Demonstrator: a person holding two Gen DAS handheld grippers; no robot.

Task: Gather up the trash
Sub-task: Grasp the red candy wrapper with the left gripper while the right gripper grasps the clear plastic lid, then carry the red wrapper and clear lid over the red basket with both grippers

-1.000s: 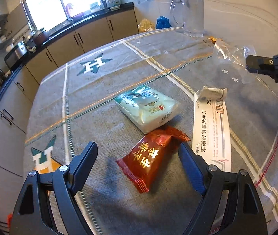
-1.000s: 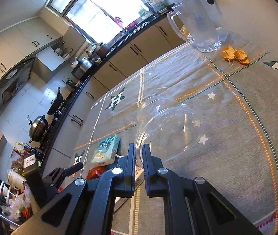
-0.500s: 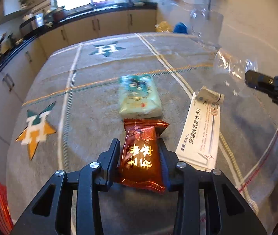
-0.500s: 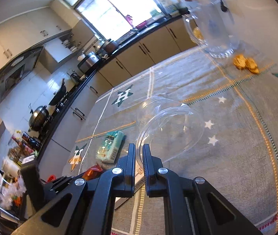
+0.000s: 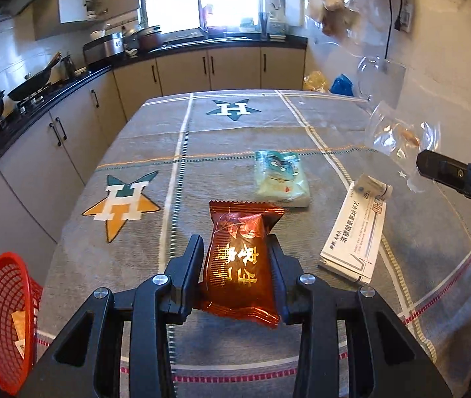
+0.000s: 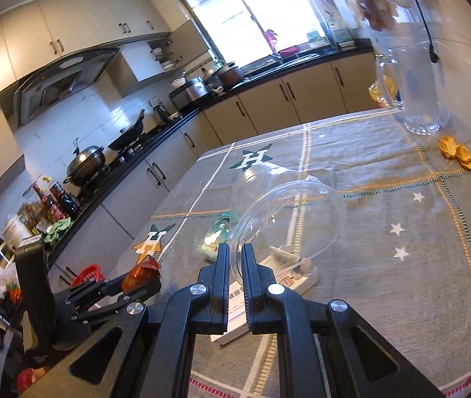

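Observation:
My left gripper [image 5: 235, 258] is shut on a red snack wrapper with gold writing [image 5: 237, 265] and holds it above the grey tablecloth [image 5: 235, 132]. It also shows in the right wrist view [image 6: 141, 275]. My right gripper [image 6: 234, 258] is shut on the rim of a clear plastic cup [image 6: 285, 209], held above the table; the cup also shows at the right of the left wrist view [image 5: 397, 136]. A green tissue pack [image 5: 281, 179] and a white medicine box [image 5: 356, 232] lie on the cloth.
A red mesh basket [image 5: 3, 318] with a scrap in it stands off the table's near left corner. A glass pitcher [image 6: 414, 89] and orange peel scraps [image 6: 455, 151] are at the far right. Kitchen counters run along the left and back.
My left gripper closed on the red wrapper, lifted it off the cloth and swung so the red basket came into view. My right gripper kept hold of the clear cup.

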